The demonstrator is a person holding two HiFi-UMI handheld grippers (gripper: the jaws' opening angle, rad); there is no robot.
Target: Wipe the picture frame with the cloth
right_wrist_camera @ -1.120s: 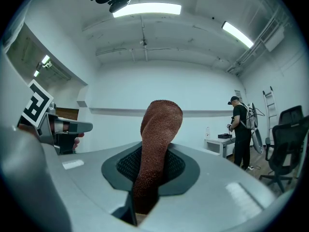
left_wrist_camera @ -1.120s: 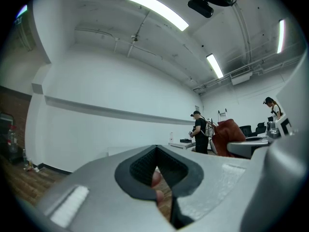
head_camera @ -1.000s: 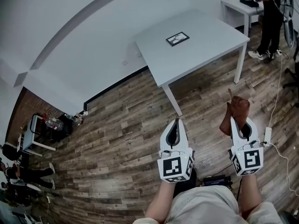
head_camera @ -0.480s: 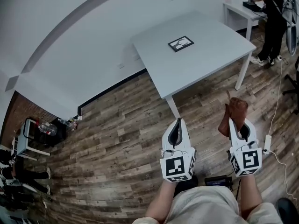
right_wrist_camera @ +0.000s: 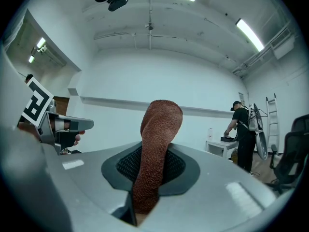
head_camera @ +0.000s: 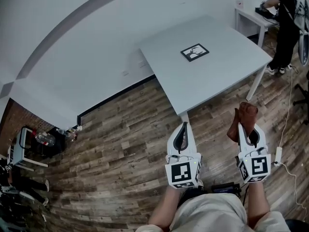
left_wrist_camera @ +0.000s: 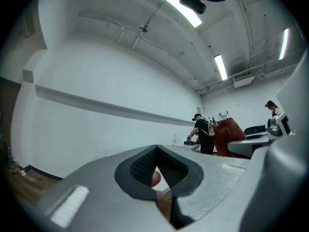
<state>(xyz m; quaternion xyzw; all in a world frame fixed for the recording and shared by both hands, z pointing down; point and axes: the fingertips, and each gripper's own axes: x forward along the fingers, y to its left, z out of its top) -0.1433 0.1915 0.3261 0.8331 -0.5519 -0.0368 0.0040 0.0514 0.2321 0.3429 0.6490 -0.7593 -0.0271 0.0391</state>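
Nearing the table [head_camera: 227, 69], the person has the picture frame [head_camera: 194, 52], flat on it, closer than before yet well apart; right gripper [head_camera: 248, 129] clamps the brown cloth [head_camera: 243, 119]; left gripper [head_camera: 182, 128] sits closed, empty; wiping hasn't begun.

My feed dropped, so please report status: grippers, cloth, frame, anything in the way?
Left gripper shut, empty. Right gripper shut on cloth. Picture frame flat on table, not yet reached. No obstacle seen between.
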